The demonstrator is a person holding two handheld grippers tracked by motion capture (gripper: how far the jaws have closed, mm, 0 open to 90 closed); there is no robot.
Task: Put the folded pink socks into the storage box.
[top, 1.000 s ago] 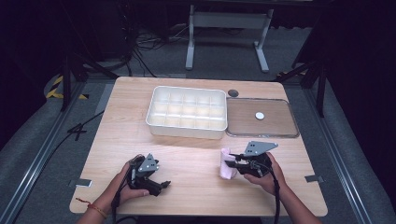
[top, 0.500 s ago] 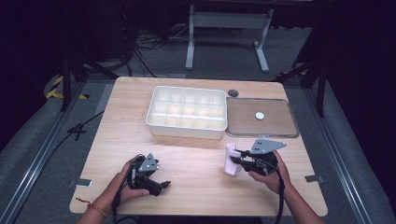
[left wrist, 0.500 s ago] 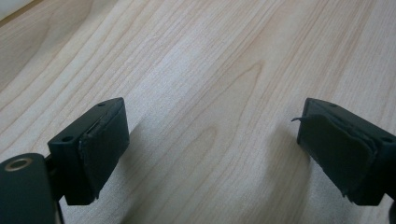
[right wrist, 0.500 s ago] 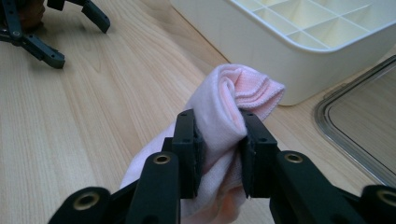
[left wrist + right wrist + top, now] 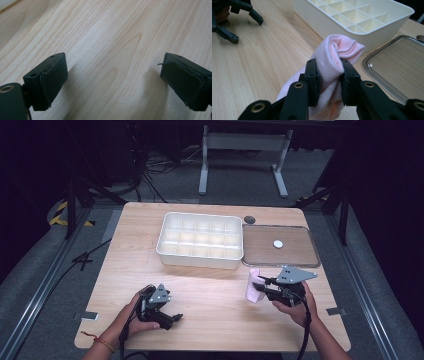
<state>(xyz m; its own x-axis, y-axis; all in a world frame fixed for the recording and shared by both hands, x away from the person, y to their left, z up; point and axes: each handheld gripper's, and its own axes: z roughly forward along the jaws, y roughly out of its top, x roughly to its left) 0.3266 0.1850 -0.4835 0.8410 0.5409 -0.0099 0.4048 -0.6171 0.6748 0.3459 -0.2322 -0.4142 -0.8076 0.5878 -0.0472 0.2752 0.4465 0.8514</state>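
The worktop [image 5: 249, 65] is pale wood with a visible grain and a smooth, matt finish. The pink cloth [image 5: 332, 57] looks soft and finely ribbed (a knitted weave, by its texture). The compartment tray [image 5: 362, 17] is cream plastic, smooth with a faint sheen. The lid [image 5: 397, 67] is clear glossy plastic. The right gripper [image 5: 329, 82] is matt black, its pads [image 5: 314, 80] slightly rough.

Left tool [image 5: 172, 320] jaws wide apart; right tool [image 5: 259, 287] jaws clamped.
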